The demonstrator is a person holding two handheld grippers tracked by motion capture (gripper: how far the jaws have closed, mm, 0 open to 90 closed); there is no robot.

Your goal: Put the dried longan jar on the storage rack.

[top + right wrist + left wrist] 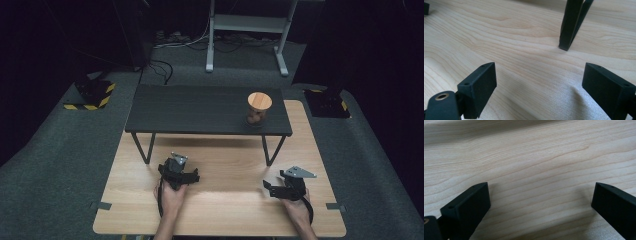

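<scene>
A clear jar (259, 109) with a round wooden lid stands upright on the right end of a low dark shelf (200, 110); something brown lies inside it. On the light wooden table (225, 205), in front of the shelf, a hand holds my left gripper (179, 170) at the left. Its jaws are wide apart over bare wood (536, 182), nothing between them. At the right, my right gripper (272, 189) is held low over the table, open and empty too. Ahead of it rises the shelf's black leg (570, 25).
The shelf stands on thin black hairpin legs (142, 147) across the table's back half. Grey carpet surrounds the table. A white metal frame (247, 30) and cables lie on the floor beyond. Yellow-black striped bases (92, 95) sit at far left and right.
</scene>
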